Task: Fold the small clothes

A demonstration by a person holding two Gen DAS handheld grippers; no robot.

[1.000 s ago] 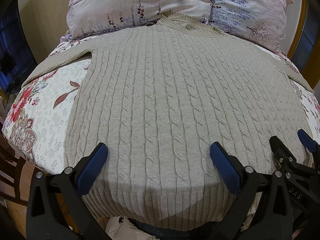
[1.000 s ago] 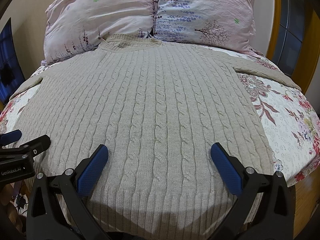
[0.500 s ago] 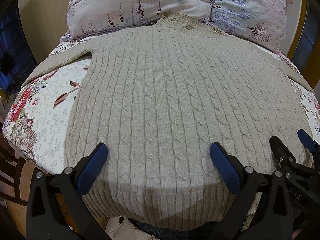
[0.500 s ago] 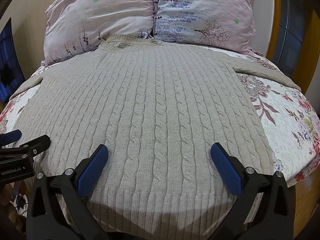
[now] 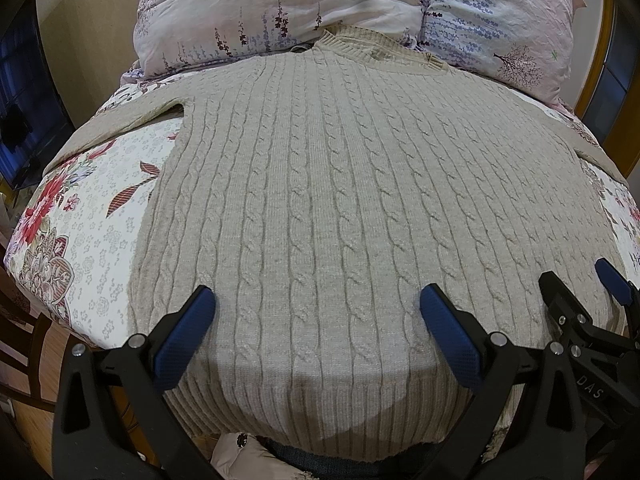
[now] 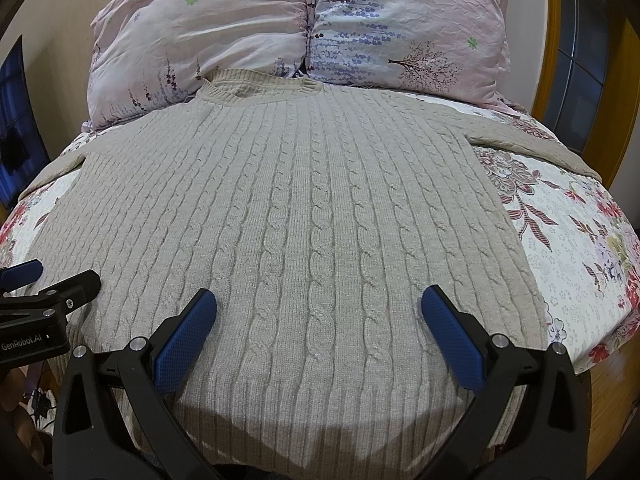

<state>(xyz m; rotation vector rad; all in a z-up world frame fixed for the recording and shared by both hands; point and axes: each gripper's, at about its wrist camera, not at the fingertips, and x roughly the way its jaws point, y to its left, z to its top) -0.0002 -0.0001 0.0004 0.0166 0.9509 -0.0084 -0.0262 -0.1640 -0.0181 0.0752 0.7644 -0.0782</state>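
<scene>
Sweater [image 5: 320, 200]: beige cable knit, ribbed hem and collar, laid flat and face up on the bed [image 5: 80, 240]. The collar reaches the 2 pillows [image 6: 304, 32] at the head edge; the hem hangs over the foot edge. Both sleeves run out toward the side edges.

Bed cover: quilted white fabric with a red flower print, bare on either side of the sweater.

Left gripper [image 5: 316, 312]: black frame, blue textured pads, jaws wide apart, poised over the hem area toward the left side; contact with the knit cannot be told.

Right gripper [image 6: 318, 312]: same build, jaws wide apart, over the hem area toward the right side. The 2 grippers sit just beside each other.
</scene>
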